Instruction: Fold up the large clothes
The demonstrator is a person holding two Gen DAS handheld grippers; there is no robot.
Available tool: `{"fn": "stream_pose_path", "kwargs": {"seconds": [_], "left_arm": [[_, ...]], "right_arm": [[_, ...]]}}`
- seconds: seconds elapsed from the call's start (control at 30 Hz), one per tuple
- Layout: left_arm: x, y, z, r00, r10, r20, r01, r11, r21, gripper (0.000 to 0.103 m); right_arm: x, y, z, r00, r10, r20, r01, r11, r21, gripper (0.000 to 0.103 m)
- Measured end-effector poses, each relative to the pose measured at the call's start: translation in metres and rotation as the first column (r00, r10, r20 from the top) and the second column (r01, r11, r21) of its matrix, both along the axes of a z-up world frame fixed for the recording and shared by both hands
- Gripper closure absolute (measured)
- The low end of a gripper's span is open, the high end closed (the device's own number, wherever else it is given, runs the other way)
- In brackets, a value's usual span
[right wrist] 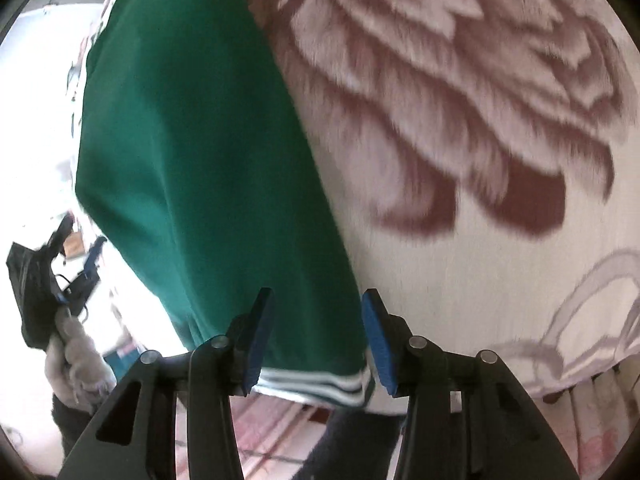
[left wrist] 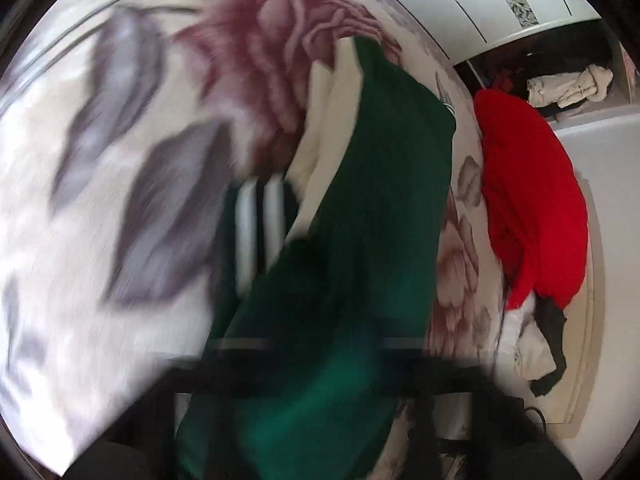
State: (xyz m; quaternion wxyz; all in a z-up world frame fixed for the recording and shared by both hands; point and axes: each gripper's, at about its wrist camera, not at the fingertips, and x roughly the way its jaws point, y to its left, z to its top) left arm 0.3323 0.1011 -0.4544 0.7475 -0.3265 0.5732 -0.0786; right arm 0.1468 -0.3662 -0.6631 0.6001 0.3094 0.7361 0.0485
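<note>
Presently, both hands busy over the bed; green garment (right wrist: 208, 168) spread across the floral blanket (right wrist: 500, 160), its striped hem (right wrist: 320, 386) lying just ahead of the right hand-held gripper (right wrist: 318, 344), near the bed's edge.

Right hand-held gripper: jaws apart, blue pads (right wrist: 376, 344) either side of the hem corner, not pressing on the cloth; released.

Left hand-held gripper (left wrist: 320, 354): view badly blurred; dark green cloth fills the space directly in front of it; jaws clenched, probably on the fabric, though the pinch itself is hidden.

Beyond the left hand-held gripper, off to its right: red garment (left wrist: 532, 200) heaped at the bed's far side; pale and dark clothes (left wrist: 536, 352) below that.

Judgement on the step: a fold of the green piece seems under way. To do it well, the right should close squarely on the hem corner before lifting; both hands then travel together, keeping the edge taut; lay the hem level against the opposite edge; let go only once the cloth lies flat, no bunching underneath.
</note>
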Motion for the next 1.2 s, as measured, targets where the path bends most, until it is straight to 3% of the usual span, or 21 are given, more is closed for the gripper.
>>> {"fn": "stream_pose_path", "kwargs": {"seconds": [0.13,0.27,0.43,0.5,0.57,0.6,0.63,0.73,0.77,0.97,1.03,1.1,1.13,1.17,1.2], "left_arm": [[0.018,0.005,-0.041,0.998,-0.037,-0.059,0.042,0.995,0.088,0.098],[0.006,0.033,-0.1,0.987,0.034,-0.156,-0.039,0.999,-0.027,0.092],[0.0,0.052,-0.07,0.982,-0.027,-0.189,0.001,0.991,-0.137,0.091],[-0.002,0.06,-0.045,0.985,-0.045,-0.165,0.013,0.981,-0.195,0.08],[0.002,0.069,-0.018,0.993,-0.046,-0.104,0.022,0.973,-0.228,0.028],[0.009,0.074,-0.003,0.997,-0.044,-0.063,0.028,0.97,-0.242,0.019],[0.02,0.076,0.005,0.999,-0.038,-0.031,0.029,0.968,-0.249,0.017],[0.068,0.071,0.009,0.999,-0.048,0.015,0.05,0.979,-0.196,0.017],[0.089,0.066,0.006,0.998,-0.057,0.025,0.061,0.982,-0.177,0.017],[0.209,0.036,-0.029,0.994,-0.104,0.014,0.105,0.986,-0.133,0.017],[0.225,0.035,-0.035,0.994,-0.111,0.023,0.113,0.982,-0.154,0.017],[0.233,0.032,-0.034,0.994,-0.1,0.04,0.104,0.986,-0.13,0.02],[0.234,0.031,-0.034,0.994,-0.095,0.062,0.102,0.988,-0.112,0.035],[0.236,0.03,-0.033,0.992,-0.096,0.08,0.102,0.992,-0.079,0.071],[0.238,0.027,-0.035,0.991,-0.108,0.076,0.113,0.992,-0.063,0.075]], "right_arm": [[0.031,0.002,-0.006,1.0,-0.007,0.009,0.008,0.999,-0.033,0.056],[0.046,0.005,-0.013,1.0,-0.007,-0.023,0.006,0.999,-0.048,0.056],[0.068,0.001,-0.001,0.999,-0.002,-0.038,0.001,1.0,-0.02,0.056],[0.083,-0.008,0.014,0.999,-0.032,-0.024,0.033,0.999,0.026,0.056],[0.103,-0.034,0.033,0.997,-0.077,0.01,0.076,0.995,0.064,0.054],[0.108,-0.045,0.041,0.995,-0.096,0.031,0.094,0.993,0.074,0.048],[0.119,-0.053,0.049,0.992,-0.115,0.061,0.109,0.99,0.084,0.043],[0.163,-0.057,0.06,0.979,-0.132,0.155,0.12,0.989,0.081,0.041],[0.18,-0.029,0.057,0.976,-0.13,0.174,0.119,0.99,0.072,0.041],[0.305,-0.003,0.027,0.957,-0.122,0.263,0.087,0.986,0.139,0.04],[0.343,0.013,0.017,0.946,-0.127,0.298,0.075,0.981,0.18,0.031],[0.381,0.015,0.008,0.93,-0.15,0.336,0.073,0.97,0.231,0.024],[0.395,0.019,0.002,0.927,-0.162,0.337,0.078,0.965,0.251,0.02],[0.411,0.032,-0.005,0.927,-0.171,0.333,0.083,0.961,0.263,0.019],[0.431,0.035,-0.013,0.929,-0.172,0.328,0.078,0.956,0.282,0.019]]}}
